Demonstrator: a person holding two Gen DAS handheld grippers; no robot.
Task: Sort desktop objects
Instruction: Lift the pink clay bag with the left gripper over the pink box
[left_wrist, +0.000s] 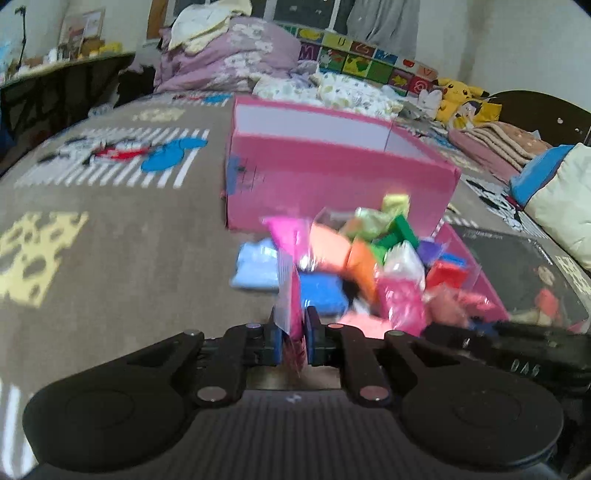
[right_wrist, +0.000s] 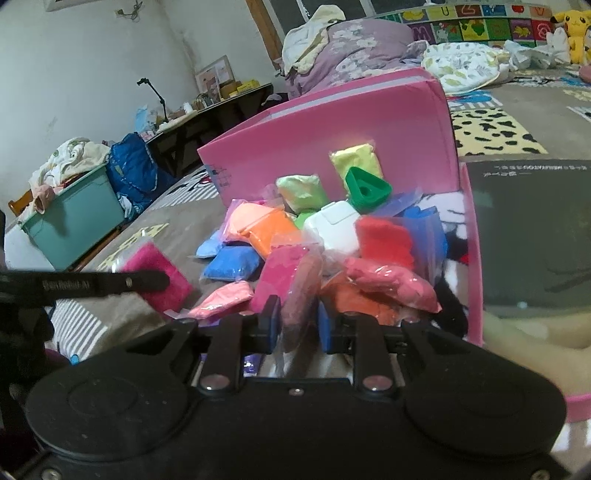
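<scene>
A heap of small coloured clay bags lies on the patterned bedspread in front of a pink box. My left gripper is shut on a magenta bag, which stands up between its blue pads. The right wrist view shows the same magenta bag at the left, under a black finger of the left gripper. My right gripper is shut on a dull rose bag at the heap's near edge. A green triangular mould and a white case sit among the bags.
The pink box stands behind the heap, and a pink lid wall borders it on the right. A dark printed sheet lies beyond that wall. Pillows and heaped bedding ring the bed. A teal bin stands beside it.
</scene>
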